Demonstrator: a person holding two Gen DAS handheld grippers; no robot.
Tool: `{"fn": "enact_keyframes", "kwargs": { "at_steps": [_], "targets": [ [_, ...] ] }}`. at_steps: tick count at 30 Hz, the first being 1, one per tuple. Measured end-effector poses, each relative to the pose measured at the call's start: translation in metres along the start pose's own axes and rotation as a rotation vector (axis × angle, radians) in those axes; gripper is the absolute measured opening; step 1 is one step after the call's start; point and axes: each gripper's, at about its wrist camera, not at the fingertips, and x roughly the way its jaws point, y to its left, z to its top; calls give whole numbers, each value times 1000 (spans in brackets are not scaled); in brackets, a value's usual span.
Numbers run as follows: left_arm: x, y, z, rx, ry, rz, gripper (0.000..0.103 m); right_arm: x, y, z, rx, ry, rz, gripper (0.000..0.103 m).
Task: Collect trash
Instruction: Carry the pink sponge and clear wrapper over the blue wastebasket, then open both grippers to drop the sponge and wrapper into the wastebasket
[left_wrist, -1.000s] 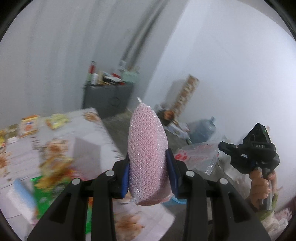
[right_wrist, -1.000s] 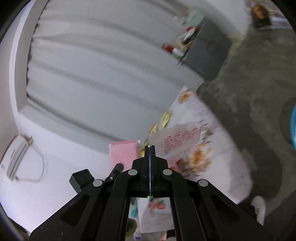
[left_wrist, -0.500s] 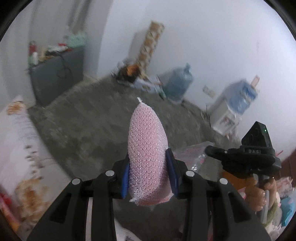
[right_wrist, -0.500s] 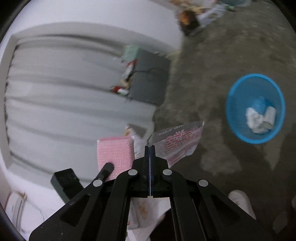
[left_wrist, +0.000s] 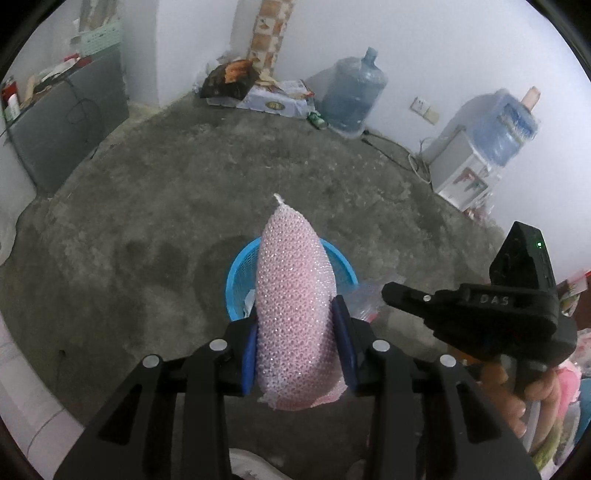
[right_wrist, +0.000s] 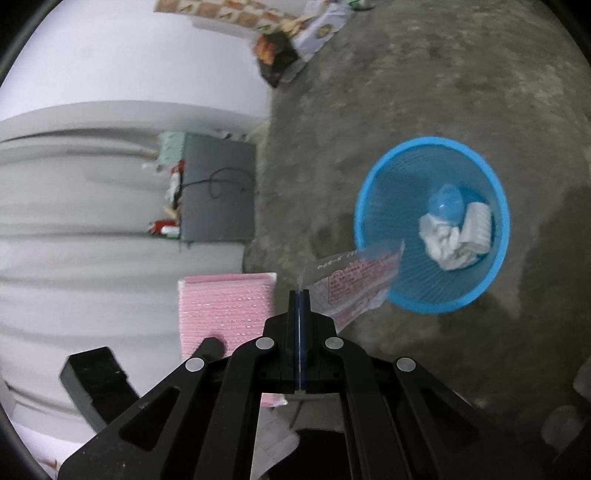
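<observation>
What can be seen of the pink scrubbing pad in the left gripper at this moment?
The pink scrubbing pad is a soft cushion in glittery knitted mesh, tapering to a small white knot on top. The left gripper pinches its lower half between blue-padded fingers, and those fingers are starting to open. It stands upright, edge-on to the left camera; the right camera shows its flat rectangular face. It is held in the air in front of the blue basket on the floor.

My left gripper (left_wrist: 297, 354) pinches the sponge (left_wrist: 295, 314), basket (left_wrist: 236, 280) right behind it on the floor (left_wrist: 147, 221). Wrapper (right_wrist: 354, 284) in my right gripper (right_wrist: 300, 332), overlapping basket rim at 7 o'clock. Crumpled paper (right_wrist: 448, 240) inside basket. Water jug (left_wrist: 352, 96) at 1 o'clock by wall, cabinet (left_wrist: 66, 122) at 10, dispenser (left_wrist: 469, 162) at 2.
</observation>
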Motion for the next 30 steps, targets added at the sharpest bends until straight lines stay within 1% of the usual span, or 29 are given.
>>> {"fn": "enact_keyframes", "kwargs": {
  "at_steps": [1, 2, 3, 4, 5, 6, 9, 11, 13, 15, 17, 18, 19, 20, 21, 23, 24, 26, 27, 30],
  "targets": [
    [12, -3, 3, 5, 12, 1, 38, 7, -8, 4, 9, -8, -19, 5],
    [21, -4, 6, 7, 22, -2, 44, 14, -17, 8, 11, -12, -51, 14],
    [31, -5, 7, 5, 31, 3, 57, 19, -25, 11, 13, -16, -91, 23],
    [37, -6, 5, -3, 36, 22, 65, 25, -37, 15, 32, -27, -177, 40],
    [41, -5, 5, -11, 37, 40, 71, 29, -45, 15, 43, -32, -231, 41],
    [45, -4, 3, -24, 33, 58, 71, 34, -55, 14, 54, -25, -263, 41],
    [46, 0, -5, -43, 36, 49, 75, 31, -68, 8, 78, -16, -258, 41],
    [40, 2, -8, -31, 16, 55, 77, 25, -64, 2, 44, -34, -284, 43],
    [29, 7, -13, -30, -17, 71, 78, 20, -53, -2, 7, -58, -312, 44],
    [14, 10, -18, -50, -50, 58, 78, 11, -36, -7, -49, -84, -335, 47],
    [-7, 14, -24, -79, -91, 37, 80, 8, -21, -12, -110, -113, -357, 55],
    [-17, 16, -28, -94, -114, 28, 83, 5, -10, -17, -150, -134, -367, 57],
    [-30, 19, -33, -113, -143, 20, 84, -3, 9, -26, -213, -165, -372, 59],
    [-39, 21, -36, -122, -158, 15, 87, -6, 19, -32, -251, -184, -374, 64],
    [-49, 23, -42, -130, -171, 22, 89, -12, 36, -43, -308, -213, -373, 66],
    [-66, 26, -53, -122, -165, 30, 91, -21, 57, -60, -387, -248, -370, 75],
    [-74, 27, -58, -113, -159, 32, 91, -28, 73, -73, -442, -274, -370, 77],
    [-91, 30, -72, -100, -161, 41, 91, -34, 92, -91, -520, -310, -364, 84],
    [-101, 33, -80, -100, -165, 40, 91, -40, 104, -104, -577, -333, -365, 86],
    [-131, 42, -105, -112, -188, 49, 91, -54, 125, -131, -670, -388, -366, 93]
  ]
}}
